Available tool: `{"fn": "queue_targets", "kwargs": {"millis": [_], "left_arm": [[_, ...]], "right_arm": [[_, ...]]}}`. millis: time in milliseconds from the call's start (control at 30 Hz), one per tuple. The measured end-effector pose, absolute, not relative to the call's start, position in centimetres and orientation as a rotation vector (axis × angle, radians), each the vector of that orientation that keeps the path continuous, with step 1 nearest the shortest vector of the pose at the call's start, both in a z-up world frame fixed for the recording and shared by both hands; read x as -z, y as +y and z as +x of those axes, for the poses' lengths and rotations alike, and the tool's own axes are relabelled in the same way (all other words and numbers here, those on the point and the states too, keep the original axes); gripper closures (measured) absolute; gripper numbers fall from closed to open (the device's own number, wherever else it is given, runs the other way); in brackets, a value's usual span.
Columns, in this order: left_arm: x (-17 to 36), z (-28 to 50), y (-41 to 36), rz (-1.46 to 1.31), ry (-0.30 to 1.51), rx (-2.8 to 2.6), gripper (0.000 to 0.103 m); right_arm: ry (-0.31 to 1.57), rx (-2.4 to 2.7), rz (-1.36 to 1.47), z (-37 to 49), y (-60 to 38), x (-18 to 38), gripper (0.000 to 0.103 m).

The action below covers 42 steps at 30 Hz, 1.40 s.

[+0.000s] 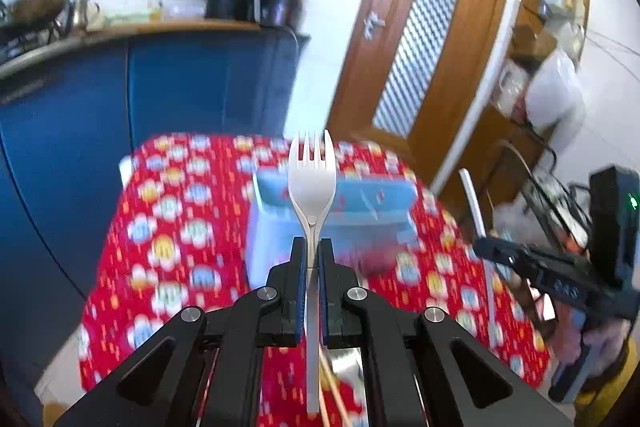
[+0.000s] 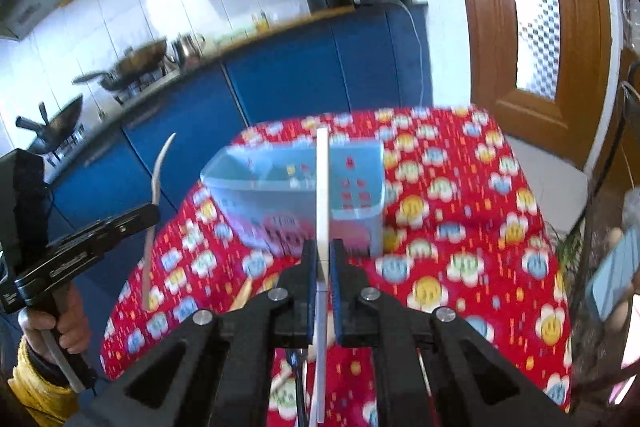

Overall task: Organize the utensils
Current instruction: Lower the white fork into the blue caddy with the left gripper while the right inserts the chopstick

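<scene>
My left gripper (image 1: 313,247) is shut on a white plastic fork (image 1: 312,179), tines up and forward, held above the table. It shows side-on in the right wrist view (image 2: 154,195). My right gripper (image 2: 323,249) is shut on a flat white plastic utensil (image 2: 322,187), seen edge-on, which also shows in the left wrist view (image 1: 474,207). A pale blue plastic utensil holder (image 1: 360,211) stands on the red flowered tablecloth (image 1: 168,247) just beyond both grippers; it also shows in the right wrist view (image 2: 352,187).
More utensils lie on the cloth below the grippers: wooden chopsticks (image 1: 332,383) and a dark-handled piece (image 2: 296,363). Blue kitchen cabinets (image 1: 180,87) with woks and appliances stand behind the table. A wooden door (image 1: 420,39) is at the right.
</scene>
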<state>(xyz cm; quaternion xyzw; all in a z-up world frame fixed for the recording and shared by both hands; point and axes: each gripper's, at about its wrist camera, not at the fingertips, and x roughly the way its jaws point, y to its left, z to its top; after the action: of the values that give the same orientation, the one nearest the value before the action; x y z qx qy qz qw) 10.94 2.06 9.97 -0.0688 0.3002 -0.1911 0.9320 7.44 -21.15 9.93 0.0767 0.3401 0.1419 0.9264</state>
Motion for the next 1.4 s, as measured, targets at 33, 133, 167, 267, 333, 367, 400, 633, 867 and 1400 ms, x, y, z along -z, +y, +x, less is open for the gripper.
{"fn": "queue_targets", "kwargs": {"millis": [33, 133, 167, 267, 333, 367, 400, 633, 867, 1400], "left_arm": [[-10.6, 11.6, 1.9, -0.145, 0.587, 0.379, 0.098], [-12.1, 13.1, 1.6, -0.163, 0.515, 0.348, 0.098], [-12.5, 13.6, 1.4, -0.169, 0.492, 0.340, 0.098], [-13.5, 15.1, 0.8, -0.172, 0.428, 0.314, 0.098], [-13.8, 16.1, 0.3, -0.168, 0.399, 0.296, 0.098], [-13.9, 16.7, 0.0, -0.166, 0.387, 0.289, 0.098], [-13.9, 17.0, -0.2, -0.166, 0.378, 0.287, 0.098], [-11.6, 19.4, -1.5, -0.138, 0.304, 0.230, 0.098], [-7.8, 21.0, -1.4, -0.128, 0.287, 0.194, 0.098], [-5.2, 19.3, -1.9, -0.087, 0.298, 0.212, 0.098]], "right_arm": [[0.669, -0.294, 0.156, 7.8, -21.2, -10.4, 0.095], [0.610, -0.307, 0.159, 9.0, -21.3, -11.5, 0.095], [0.600, -0.312, 0.162, 9.3, -21.4, -11.7, 0.095], [0.559, -0.325, 0.175, 11.1, -21.4, -12.3, 0.095], [0.533, -0.328, 0.181, 12.2, -21.5, -12.6, 0.095], [0.525, -0.330, 0.185, 12.5, -21.5, -12.6, 0.095], [0.510, -0.335, 0.191, 13.2, -21.5, -12.7, 0.095], [0.409, -0.331, 0.203, 16.5, -21.3, -12.2, 0.095], [0.353, -0.310, 0.208, 19.2, -21.1, -9.5, 0.095], [0.402, -0.340, 0.145, 19.0, -20.2, -5.9, 0.094]]}}
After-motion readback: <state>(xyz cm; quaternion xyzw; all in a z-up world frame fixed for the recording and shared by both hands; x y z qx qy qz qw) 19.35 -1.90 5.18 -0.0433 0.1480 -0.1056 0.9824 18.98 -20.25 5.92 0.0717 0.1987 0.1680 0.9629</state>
